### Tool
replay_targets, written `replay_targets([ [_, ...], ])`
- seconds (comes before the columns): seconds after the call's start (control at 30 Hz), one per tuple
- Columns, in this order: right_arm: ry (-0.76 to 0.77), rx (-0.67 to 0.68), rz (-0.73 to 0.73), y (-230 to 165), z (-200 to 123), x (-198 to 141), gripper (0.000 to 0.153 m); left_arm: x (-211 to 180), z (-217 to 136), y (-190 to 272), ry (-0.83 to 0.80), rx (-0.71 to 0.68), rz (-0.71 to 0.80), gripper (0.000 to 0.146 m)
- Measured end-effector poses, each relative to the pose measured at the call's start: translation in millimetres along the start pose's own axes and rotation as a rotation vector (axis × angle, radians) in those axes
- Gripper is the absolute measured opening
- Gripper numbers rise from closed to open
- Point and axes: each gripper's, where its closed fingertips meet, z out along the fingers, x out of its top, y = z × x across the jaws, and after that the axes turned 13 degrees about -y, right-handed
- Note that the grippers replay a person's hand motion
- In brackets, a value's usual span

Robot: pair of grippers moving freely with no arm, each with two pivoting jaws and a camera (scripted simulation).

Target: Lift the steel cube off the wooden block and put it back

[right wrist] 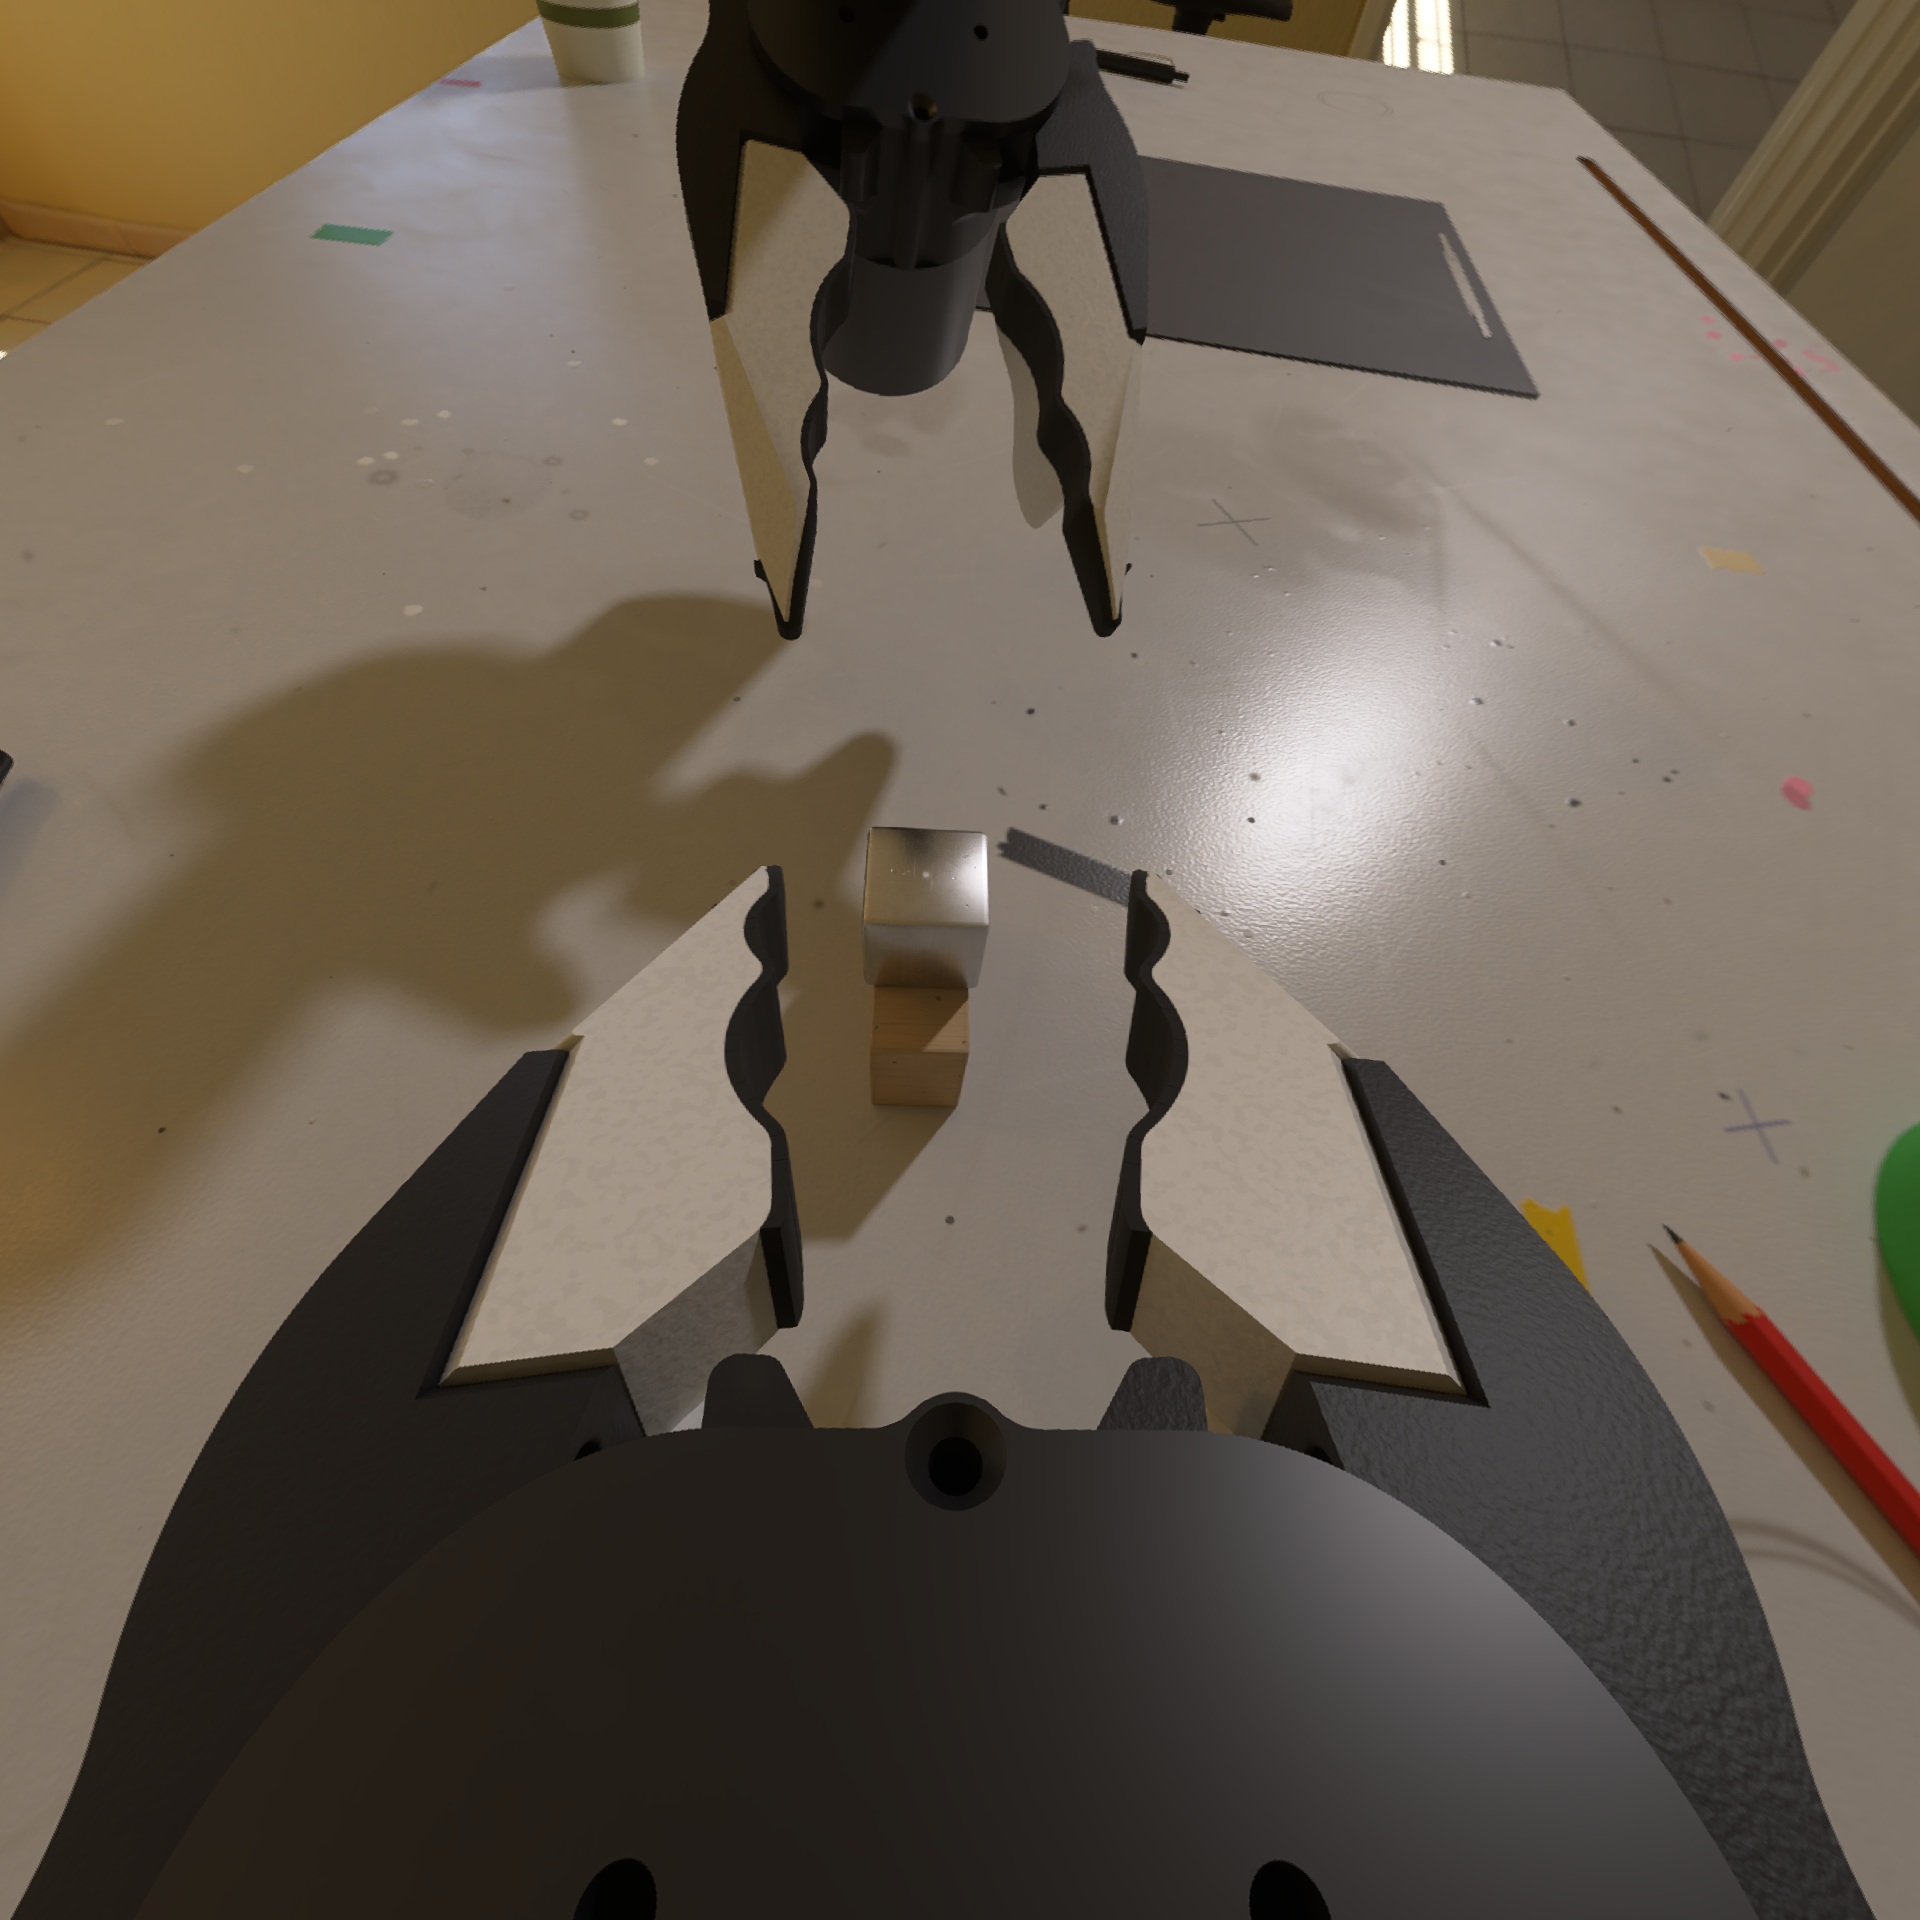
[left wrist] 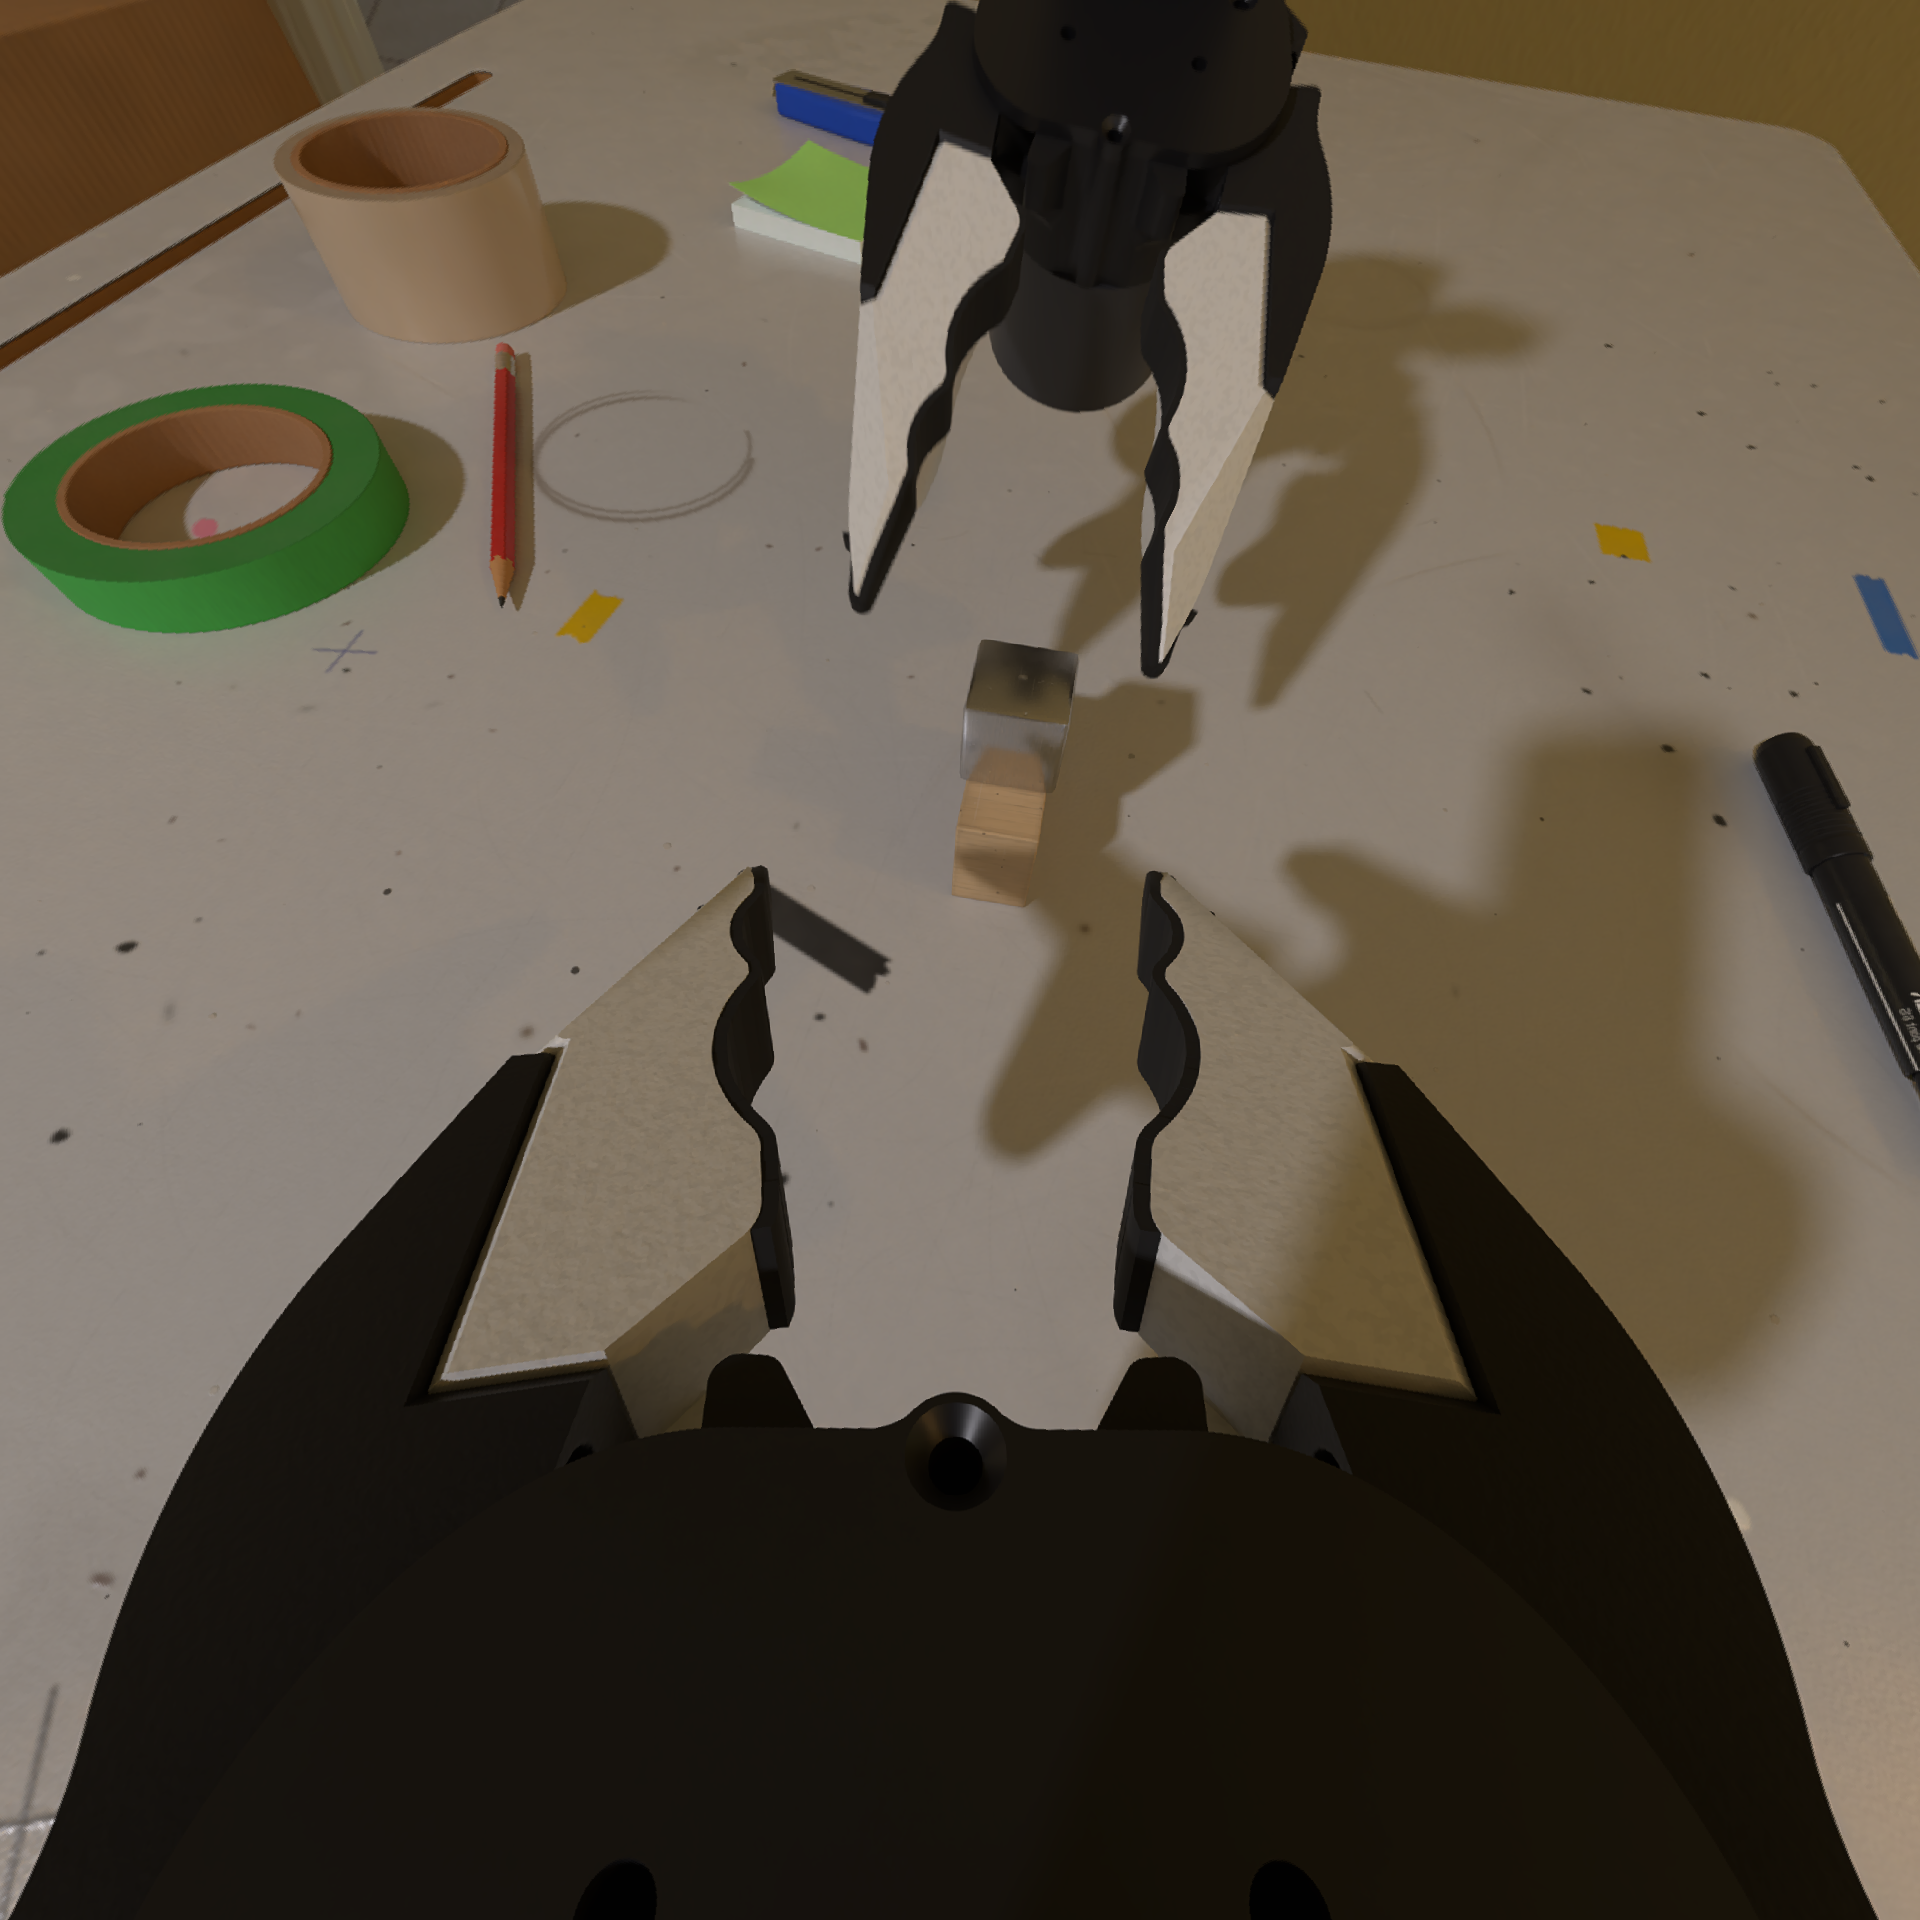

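A shiny steel cube (left wrist: pixel 1018 712) sits on top of a small wooden block (left wrist: pixel 997 847) on the white table. My left gripper (left wrist: pixel 956 878) is open and empty, its fingertips just short of the block. My right gripper (left wrist: pixel 1013 634) faces it from the far side, open and empty, tips just beyond the cube. In the right wrist view the cube (right wrist: pixel 925 899) and block (right wrist: pixel 920 1044) lie between my right gripper's (right wrist: pixel 956 878) open fingers, near the tips, touching neither. The left gripper (right wrist: pixel 951 623) hangs open beyond.
A green tape roll (left wrist: pixel 208 509), a tan tape roll (left wrist: pixel 426 223), a red pencil (left wrist: pixel 504 468), a green sticky pad (left wrist: pixel 816 203) and a blue object (left wrist: pixel 826 109) lie at the left. A black marker (left wrist: pixel 1860 904) lies at the right. A dark sheet (right wrist: pixel 1320 275) and paper cup (right wrist: pixel 592 36) lie farther off.
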Motion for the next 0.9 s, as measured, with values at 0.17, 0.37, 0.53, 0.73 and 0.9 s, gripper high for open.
replay_targets([
  [0.17,-0.007,0.02,0.01,-4,11,-3,0.053,-1,1,0,-0.004,-0.005,-0.003,0.07],
  [0.37,-0.068,0.022,0.016,-6,20,-7,0.04,-3,6,3,-0.026,-0.017,0.007,0.07],
  [0.53,-0.086,0.055,0.055,-5,22,-9,0.027,-4,8,5,-0.03,-0.026,0.007,0.07],
  [0.73,-0.087,0.059,0.046,-6,22,-9,0.027,-5,10,8,-0.043,-0.038,0.016,0.07],
  [0.9,-0.075,0.073,0.052,-7,21,-7,0.027,-5,10,9,-0.048,-0.035,0.023,0.07],
])
